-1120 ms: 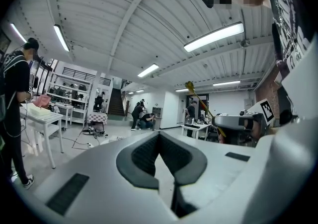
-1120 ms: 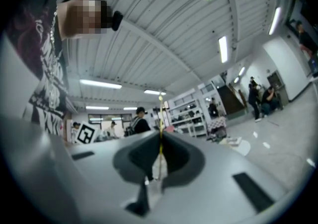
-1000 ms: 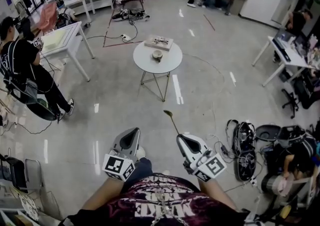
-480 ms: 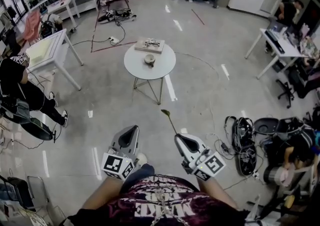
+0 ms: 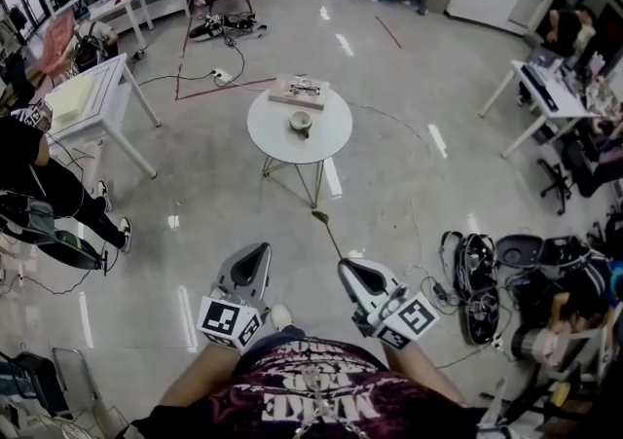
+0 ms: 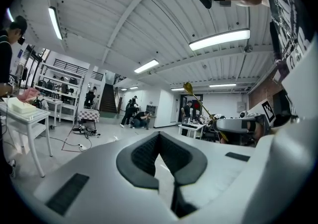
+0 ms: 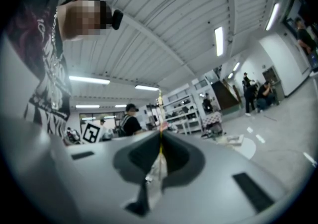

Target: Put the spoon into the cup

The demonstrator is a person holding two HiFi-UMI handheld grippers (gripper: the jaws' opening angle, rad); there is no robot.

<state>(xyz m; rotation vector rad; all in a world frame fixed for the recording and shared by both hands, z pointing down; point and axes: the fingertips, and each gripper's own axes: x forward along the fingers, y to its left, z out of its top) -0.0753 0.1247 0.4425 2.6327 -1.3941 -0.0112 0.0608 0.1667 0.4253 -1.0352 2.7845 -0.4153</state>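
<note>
Head view has the left gripper [image 5: 255, 250] out front, jaws pressed together on nothing, and beside it the right gripper [image 5: 348, 267] is clamped on the handle of the gold spoon [image 5: 329, 233], bowl end poking forward over bare floor. Well ahead, the cup [image 5: 301, 121] sits on the round white table [image 5: 268, 140] near a flat board [image 5: 298, 90], so this reads as the carry-over step. Next, I'd say: close that gap, bring the spoon above the cup's mouth, tip it down and let go.
</note>
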